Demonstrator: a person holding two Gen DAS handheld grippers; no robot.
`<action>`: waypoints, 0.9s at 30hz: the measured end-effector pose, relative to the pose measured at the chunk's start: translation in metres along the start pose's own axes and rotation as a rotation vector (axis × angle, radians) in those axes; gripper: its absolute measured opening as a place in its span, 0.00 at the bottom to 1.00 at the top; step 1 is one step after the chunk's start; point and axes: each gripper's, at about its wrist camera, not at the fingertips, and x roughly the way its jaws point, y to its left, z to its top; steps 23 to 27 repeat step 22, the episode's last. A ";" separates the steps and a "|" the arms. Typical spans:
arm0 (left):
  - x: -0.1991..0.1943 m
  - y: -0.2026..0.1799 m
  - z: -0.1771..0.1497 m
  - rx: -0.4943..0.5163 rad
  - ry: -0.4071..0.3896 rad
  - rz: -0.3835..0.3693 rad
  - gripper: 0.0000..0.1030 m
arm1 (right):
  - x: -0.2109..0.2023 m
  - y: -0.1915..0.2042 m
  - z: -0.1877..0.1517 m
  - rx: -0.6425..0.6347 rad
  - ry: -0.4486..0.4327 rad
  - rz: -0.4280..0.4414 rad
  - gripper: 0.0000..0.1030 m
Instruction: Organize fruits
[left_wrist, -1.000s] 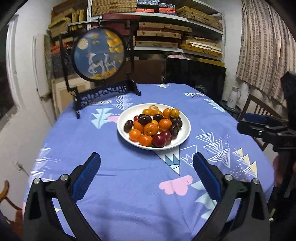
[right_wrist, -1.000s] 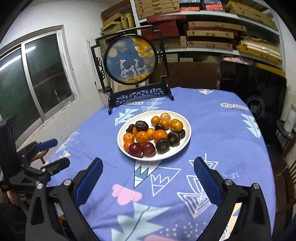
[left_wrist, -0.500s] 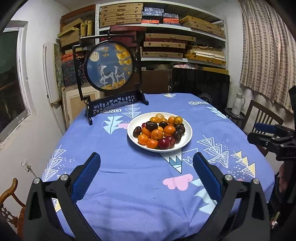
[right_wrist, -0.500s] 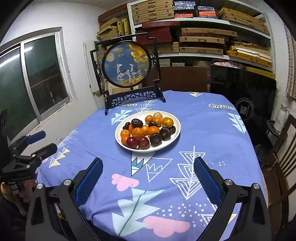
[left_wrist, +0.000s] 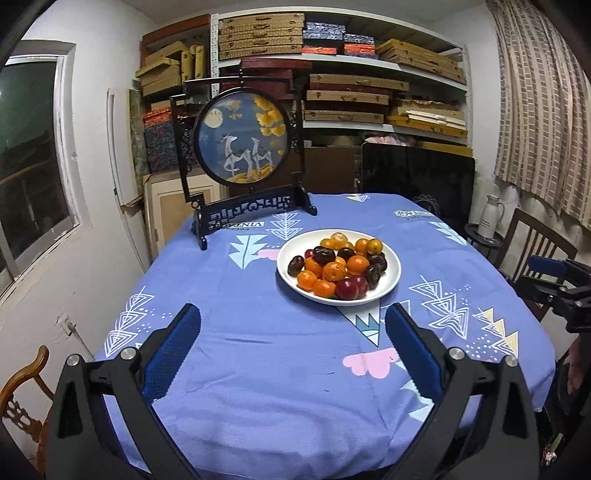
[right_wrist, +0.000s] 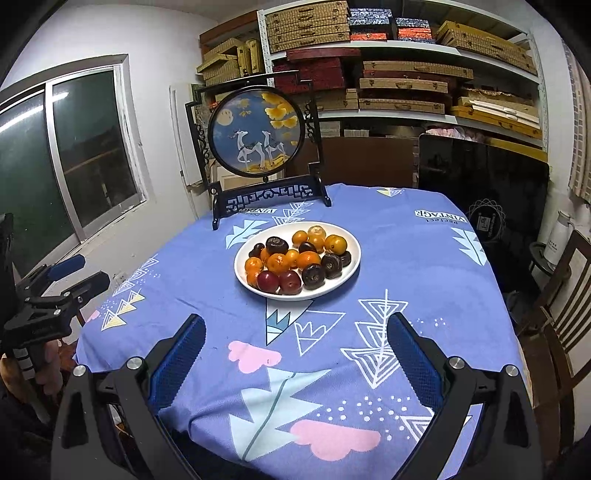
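Note:
A white plate (left_wrist: 392, 280) (right_wrist: 352, 260) in the middle of the table holds several small oranges (left_wrist: 334, 271) (right_wrist: 277, 263), dark plums (left_wrist: 324, 254) (right_wrist: 313, 275) and red plums (left_wrist: 347, 288) (right_wrist: 267, 281). My left gripper (left_wrist: 291, 332) is open and empty, held back over the near edge of the table, well short of the plate. My right gripper (right_wrist: 295, 341) is open and empty, also near the table's front edge. The right gripper shows at the right edge of the left wrist view (left_wrist: 554, 284), and the left gripper at the left edge of the right wrist view (right_wrist: 55, 295).
The table has a blue patterned cloth (left_wrist: 258, 350) (right_wrist: 406, 280). A round deer picture in a black stand (left_wrist: 242, 147) (right_wrist: 258, 133) stands at the far edge. Wooden chairs (left_wrist: 532, 236) (left_wrist: 18, 398) flank the table. Shelves of boxes (right_wrist: 406, 74) line the back wall.
Both grippers have pulled back and away from the plate, which now looks smaller and farther. Both stay open and empty.

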 end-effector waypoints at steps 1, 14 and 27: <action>0.001 0.001 0.000 -0.001 0.001 0.006 0.95 | 0.000 -0.001 -0.001 0.001 0.002 -0.001 0.96; 0.010 0.005 0.001 0.007 0.014 0.023 0.95 | 0.008 -0.011 -0.006 0.030 0.029 -0.001 0.96; 0.016 0.005 0.000 0.008 0.027 0.030 0.95 | 0.009 -0.013 -0.006 0.033 0.032 -0.005 0.96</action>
